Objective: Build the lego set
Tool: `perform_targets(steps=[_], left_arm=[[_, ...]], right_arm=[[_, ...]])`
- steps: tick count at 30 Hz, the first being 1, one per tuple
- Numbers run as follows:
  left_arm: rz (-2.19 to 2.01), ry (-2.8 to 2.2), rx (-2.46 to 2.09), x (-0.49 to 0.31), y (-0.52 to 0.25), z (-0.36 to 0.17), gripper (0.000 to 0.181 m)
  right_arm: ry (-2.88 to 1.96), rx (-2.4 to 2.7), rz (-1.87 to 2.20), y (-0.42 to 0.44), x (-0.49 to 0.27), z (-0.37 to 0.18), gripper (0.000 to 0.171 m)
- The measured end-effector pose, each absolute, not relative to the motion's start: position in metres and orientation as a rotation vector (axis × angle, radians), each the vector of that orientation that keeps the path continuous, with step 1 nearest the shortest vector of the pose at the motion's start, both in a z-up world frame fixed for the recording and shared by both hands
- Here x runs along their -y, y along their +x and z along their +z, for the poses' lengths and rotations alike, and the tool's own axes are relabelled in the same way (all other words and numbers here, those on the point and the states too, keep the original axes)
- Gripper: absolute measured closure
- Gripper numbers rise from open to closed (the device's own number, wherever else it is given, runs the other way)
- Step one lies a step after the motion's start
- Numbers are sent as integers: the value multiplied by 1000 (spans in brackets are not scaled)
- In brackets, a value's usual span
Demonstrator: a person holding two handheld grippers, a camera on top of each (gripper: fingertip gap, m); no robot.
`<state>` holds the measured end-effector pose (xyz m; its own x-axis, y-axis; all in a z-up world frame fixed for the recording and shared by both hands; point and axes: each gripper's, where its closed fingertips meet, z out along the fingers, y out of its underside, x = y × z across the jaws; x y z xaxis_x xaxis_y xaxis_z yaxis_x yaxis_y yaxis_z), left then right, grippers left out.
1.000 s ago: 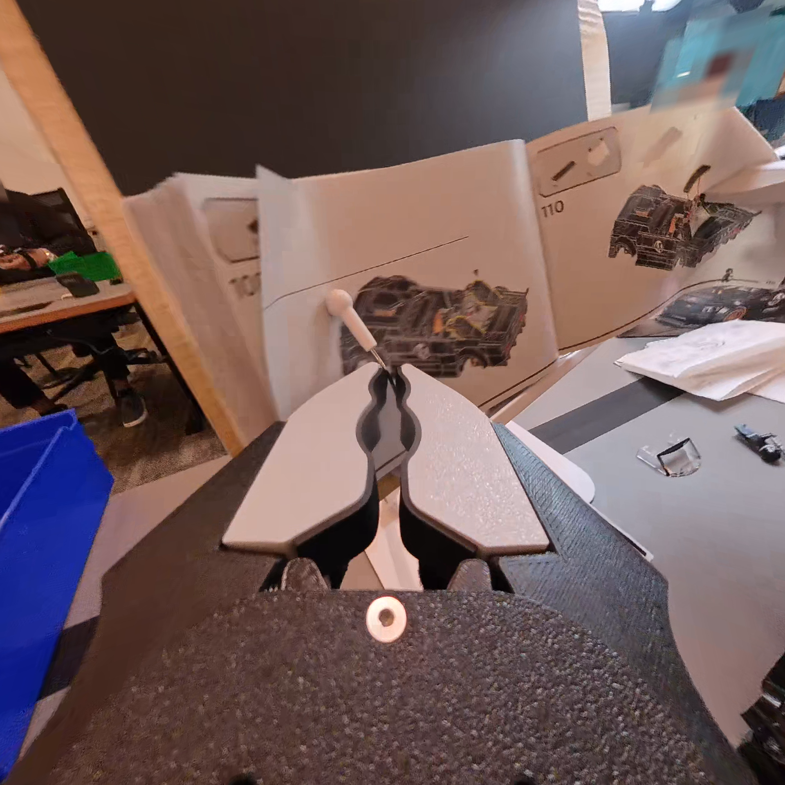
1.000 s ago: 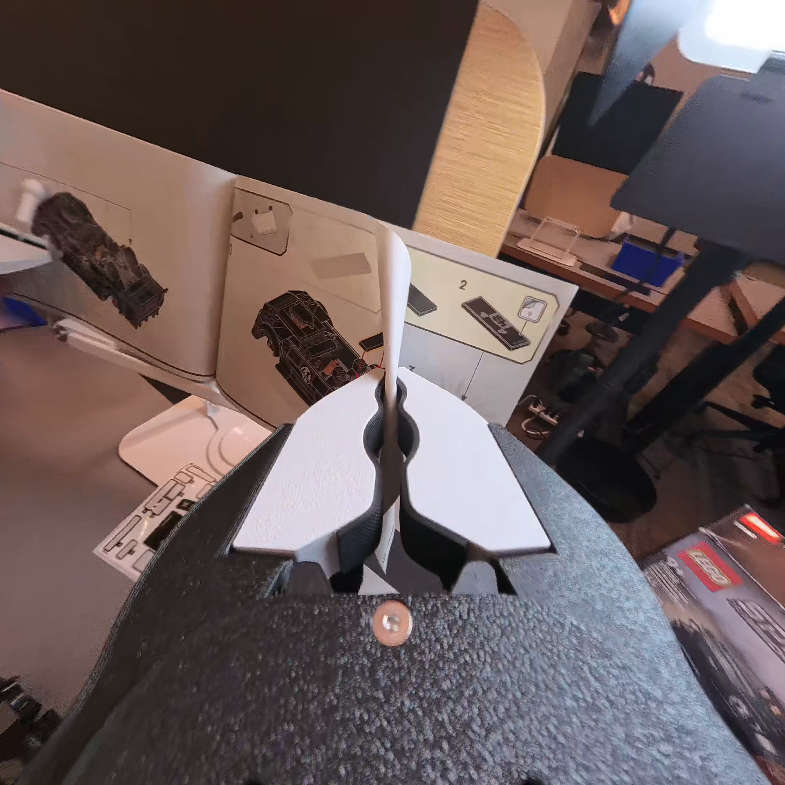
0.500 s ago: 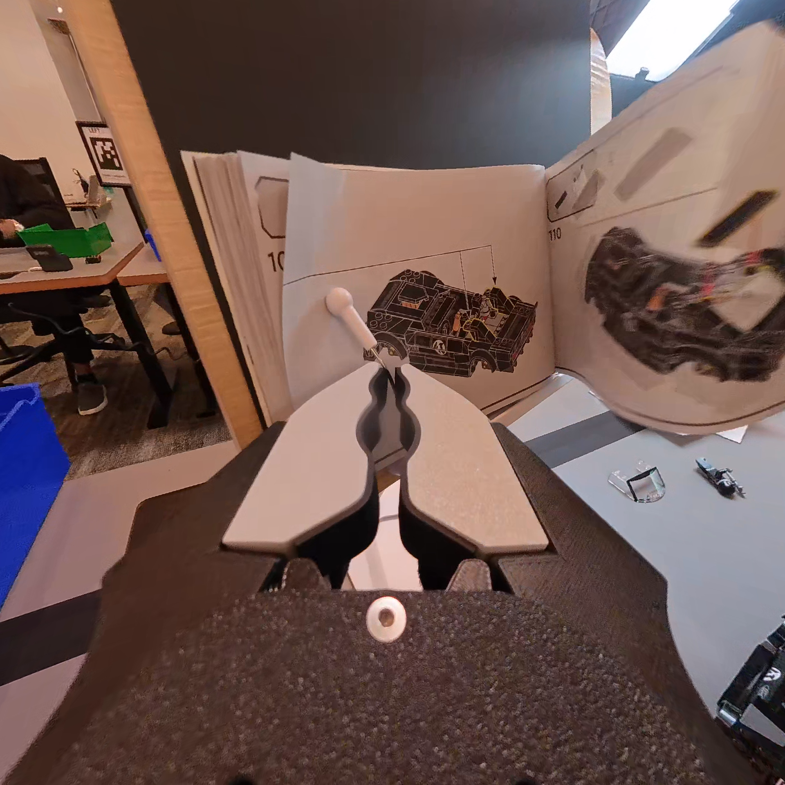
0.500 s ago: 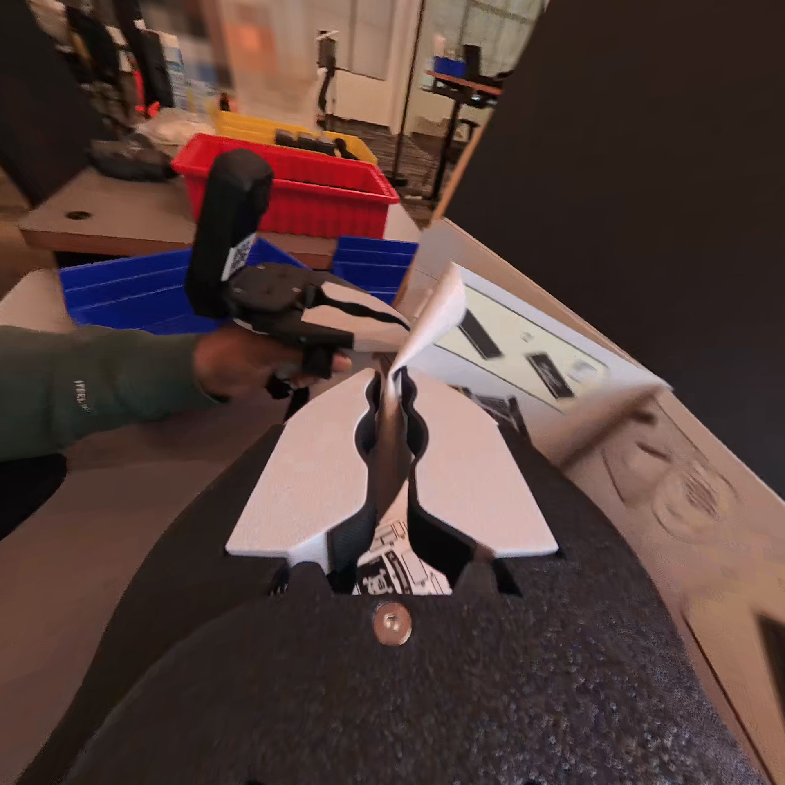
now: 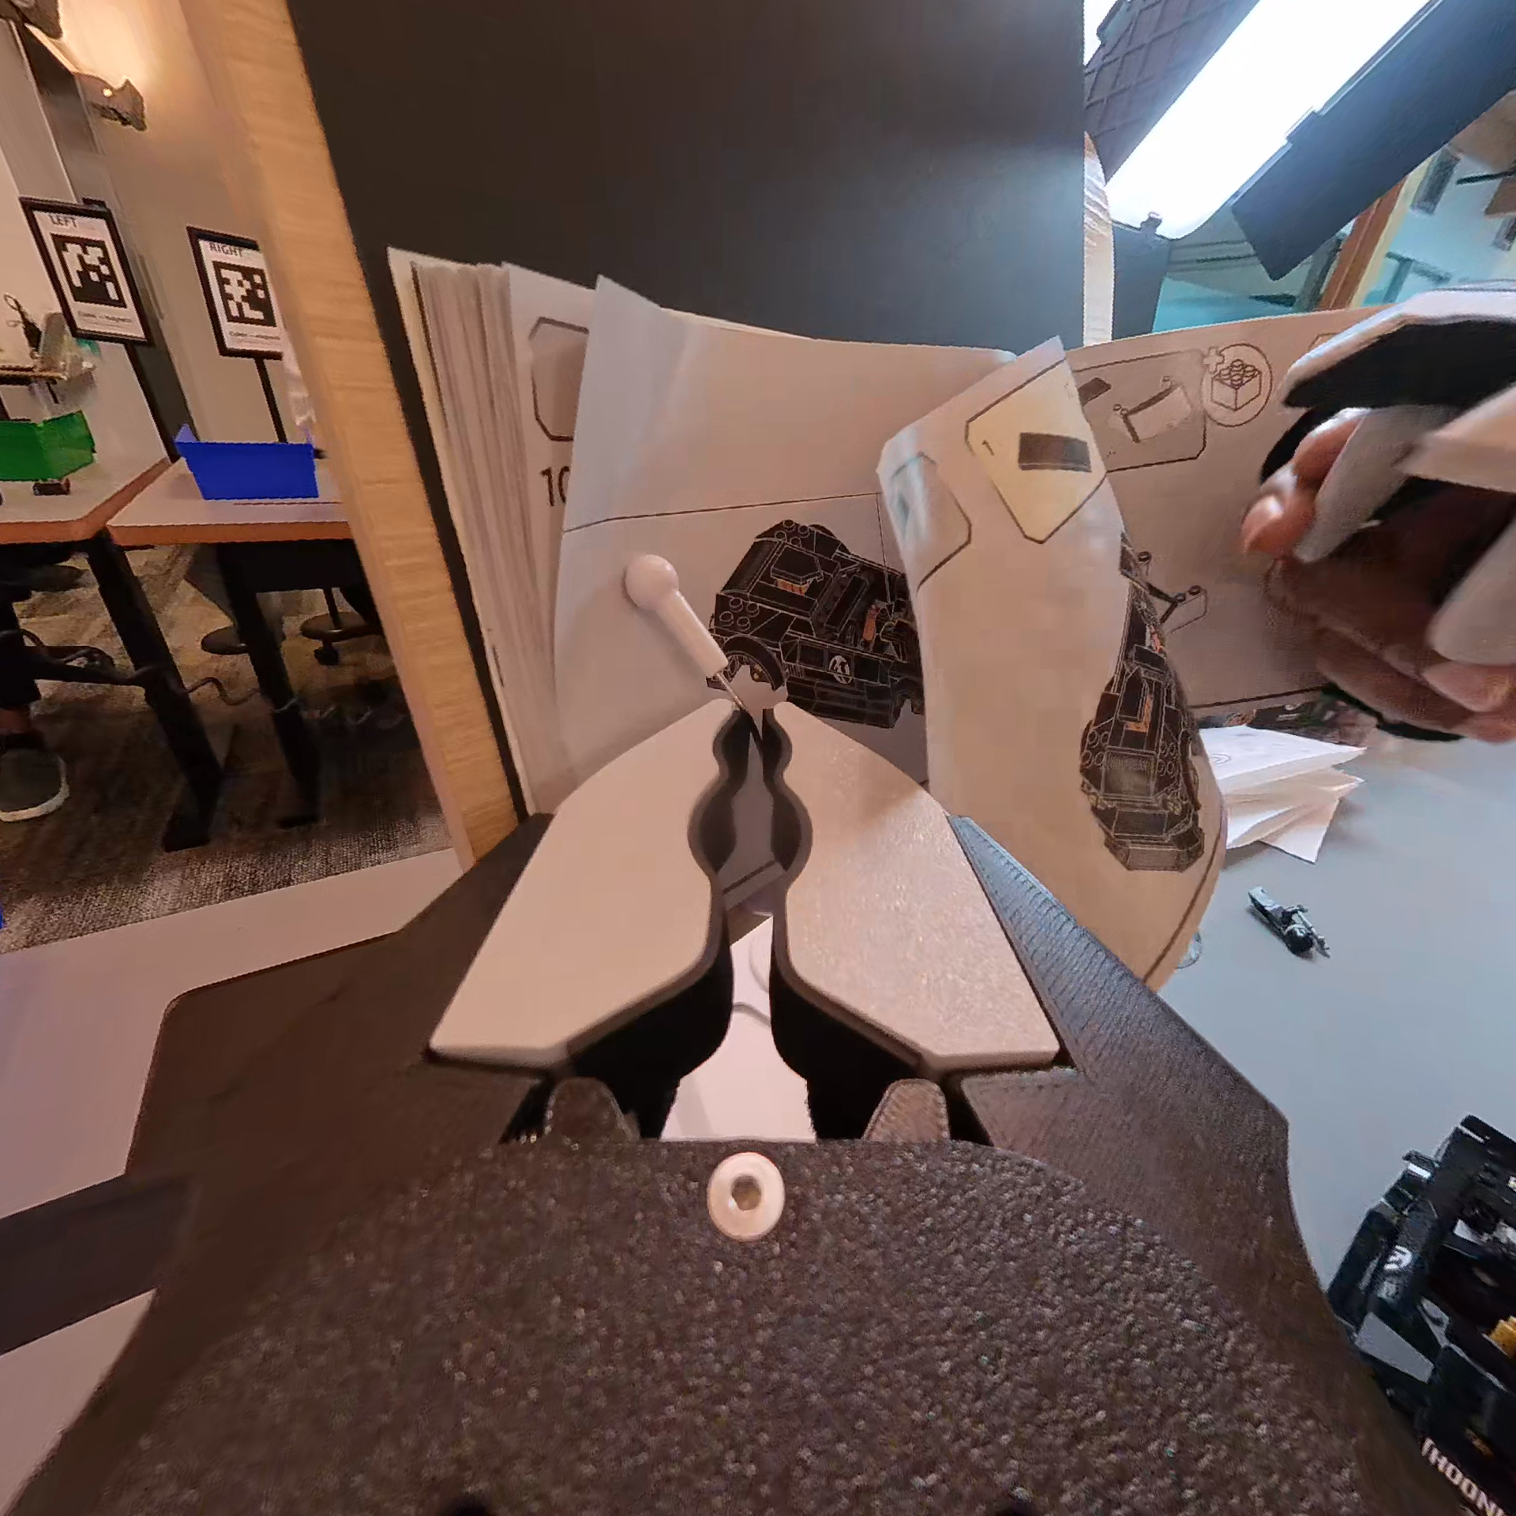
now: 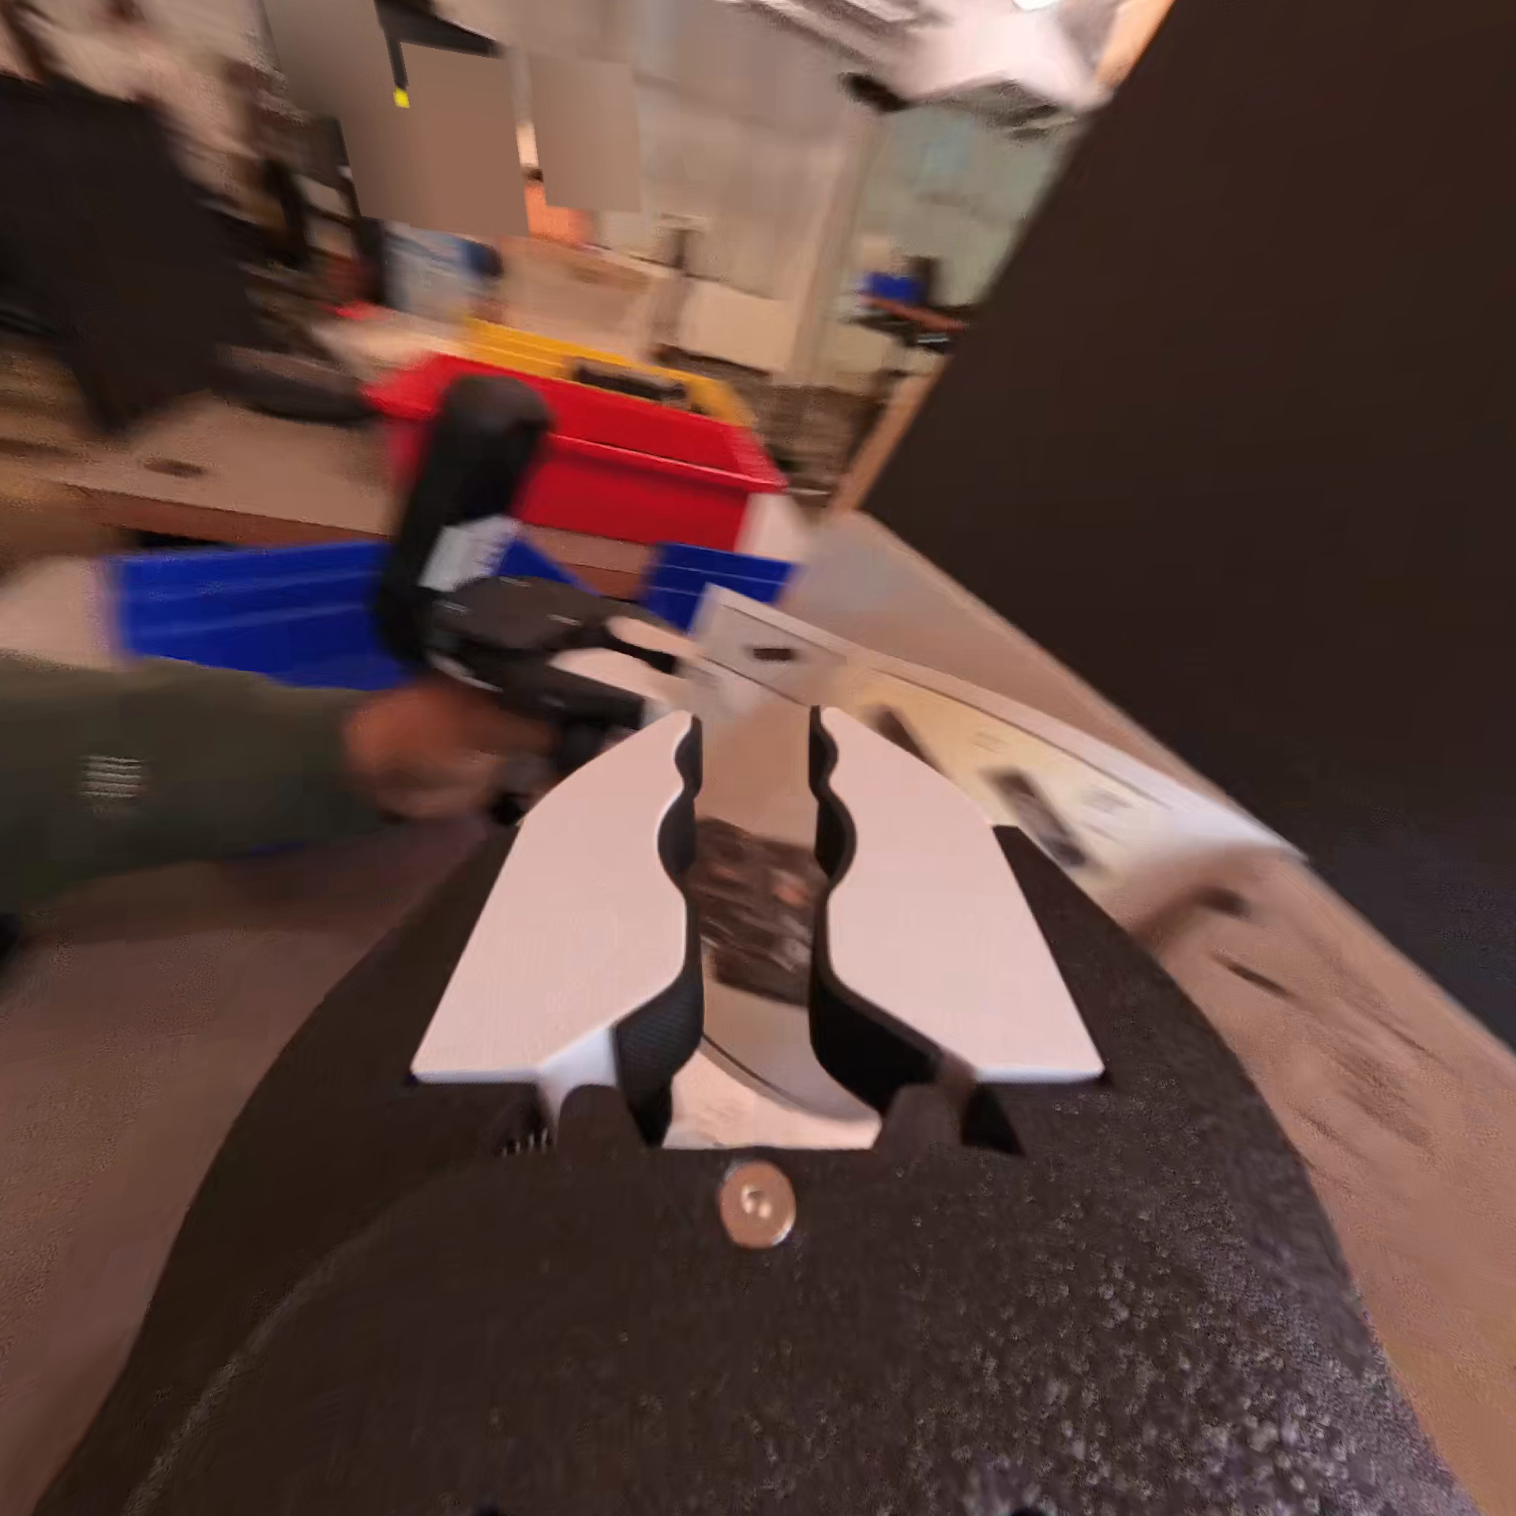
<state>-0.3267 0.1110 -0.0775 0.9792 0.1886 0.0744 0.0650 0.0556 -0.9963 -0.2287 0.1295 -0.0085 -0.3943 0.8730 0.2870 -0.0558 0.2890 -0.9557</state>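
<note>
Left gripper [image 5: 751, 722], frame centre: tips clamped on white-handled pin [image 5: 677, 627] before booklet [image 5: 738, 492]; right gripper [image 6: 753, 726]: fingers apart.

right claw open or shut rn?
Open. In the right wrist view the right claw shows a clear gap between its fingers, nothing pinched; the instruction booklet lies beyond, blurred.

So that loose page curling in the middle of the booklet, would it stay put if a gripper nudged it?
Probably not. The page bows in a curve with its free edge unsupported, so it looks thin and floppy, likely to flop over at a light push. Seemingly light too. The booklet stands upright, so a harder shove might tip it.
</note>
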Motion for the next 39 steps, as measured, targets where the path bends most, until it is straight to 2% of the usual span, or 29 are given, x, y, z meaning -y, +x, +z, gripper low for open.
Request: perform_targets(steps=[4,8,12,19,26,35,39], left_arm=[[65,-1497,221,-111,-326,-77,178],[2,-1459,256,-110,-325,-77,178],[-136,-1400,315,-104,-327,-79,179],[-636,-1094,549,-86,-334,-93,180],[-781,-881,712,-73,-331,-114,180],[-395,-1020,776,-70,-316,-101,180],[-42,-1310,475,-88,-305,-81,181]], right_arm=[[-845,1513,699,-219,-197,-30,160],[-758,1638,403,-242,-194,-67,160],[-619,1691,314,-271,-164,-68,160],[-644,1724,227,-304,-152,-72,157],[-734,1661,300,-314,-150,-67,162],[-848,1649,338,-321,-140,-69,157],[-866,1674,403,-321,-132,-70,155]])
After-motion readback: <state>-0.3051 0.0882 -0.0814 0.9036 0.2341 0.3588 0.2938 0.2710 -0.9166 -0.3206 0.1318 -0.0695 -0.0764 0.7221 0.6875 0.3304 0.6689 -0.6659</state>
